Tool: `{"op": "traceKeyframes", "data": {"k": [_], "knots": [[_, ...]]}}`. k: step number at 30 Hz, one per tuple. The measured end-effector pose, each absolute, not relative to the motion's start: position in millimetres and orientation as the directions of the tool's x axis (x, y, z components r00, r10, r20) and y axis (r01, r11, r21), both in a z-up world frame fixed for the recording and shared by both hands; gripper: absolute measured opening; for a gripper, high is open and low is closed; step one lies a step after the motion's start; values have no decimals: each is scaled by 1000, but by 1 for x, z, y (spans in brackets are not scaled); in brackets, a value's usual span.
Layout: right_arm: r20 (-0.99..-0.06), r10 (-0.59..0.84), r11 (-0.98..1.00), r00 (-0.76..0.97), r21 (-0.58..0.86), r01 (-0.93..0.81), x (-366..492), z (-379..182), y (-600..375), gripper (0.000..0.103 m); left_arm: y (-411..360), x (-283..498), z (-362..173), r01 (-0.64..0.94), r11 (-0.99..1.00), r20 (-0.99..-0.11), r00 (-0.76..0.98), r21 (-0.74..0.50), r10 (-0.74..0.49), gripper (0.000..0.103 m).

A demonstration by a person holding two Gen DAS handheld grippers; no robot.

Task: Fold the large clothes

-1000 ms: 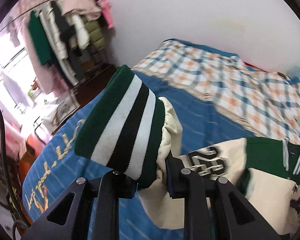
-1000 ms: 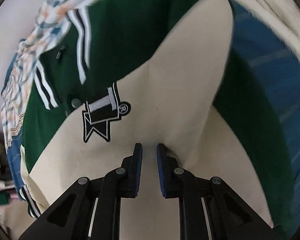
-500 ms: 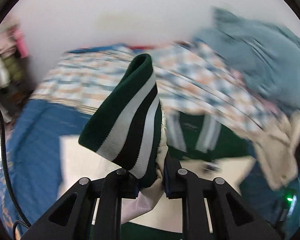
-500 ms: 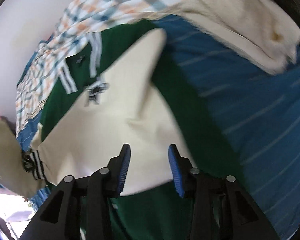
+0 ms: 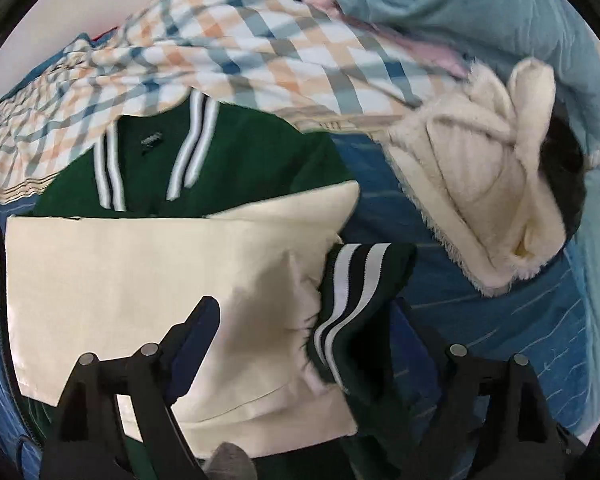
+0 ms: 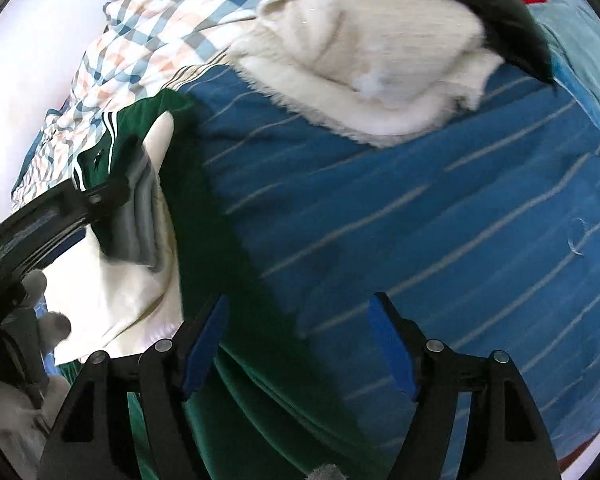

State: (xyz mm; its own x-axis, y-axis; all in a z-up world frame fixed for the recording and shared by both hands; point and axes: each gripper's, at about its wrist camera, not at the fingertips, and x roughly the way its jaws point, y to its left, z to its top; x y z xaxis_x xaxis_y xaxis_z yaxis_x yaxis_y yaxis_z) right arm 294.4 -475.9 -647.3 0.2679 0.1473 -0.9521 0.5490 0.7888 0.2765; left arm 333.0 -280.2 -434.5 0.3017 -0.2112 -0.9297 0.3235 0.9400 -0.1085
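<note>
The left gripper [image 5: 306, 332] is opening, its jaws wide, the striped cuff [image 5: 356, 300] lying loose between them on the cream sleeve [image 5: 140, 272]. The right gripper [image 6: 296, 336] is opening over the green jacket [image 6: 236, 320], gripping nothing. Farther back on the blue sheet [image 6: 440, 208] lie a fluffy white garment [image 5: 480, 184] and a checked blanket [image 5: 228, 48].
</note>
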Motion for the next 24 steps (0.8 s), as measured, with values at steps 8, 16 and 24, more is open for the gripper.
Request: {"op": "traceKeyframes", "data": {"k": [8, 16, 24], "knots": [[-893, 286, 747, 348, 435, 503, 324, -623, -469, 74, -135, 319, -403, 94, 996, -914, 403, 0, -38, 87], [-985, 119, 961, 125, 146, 237, 354, -646, -398, 74, 27, 268, -487, -84, 916, -889, 221, 393, 402, 87], [-999, 18, 986, 43, 25, 167, 352, -716, -386, 24, 28, 282, -535, -62, 885, -864, 196, 461, 464, 87]]}}
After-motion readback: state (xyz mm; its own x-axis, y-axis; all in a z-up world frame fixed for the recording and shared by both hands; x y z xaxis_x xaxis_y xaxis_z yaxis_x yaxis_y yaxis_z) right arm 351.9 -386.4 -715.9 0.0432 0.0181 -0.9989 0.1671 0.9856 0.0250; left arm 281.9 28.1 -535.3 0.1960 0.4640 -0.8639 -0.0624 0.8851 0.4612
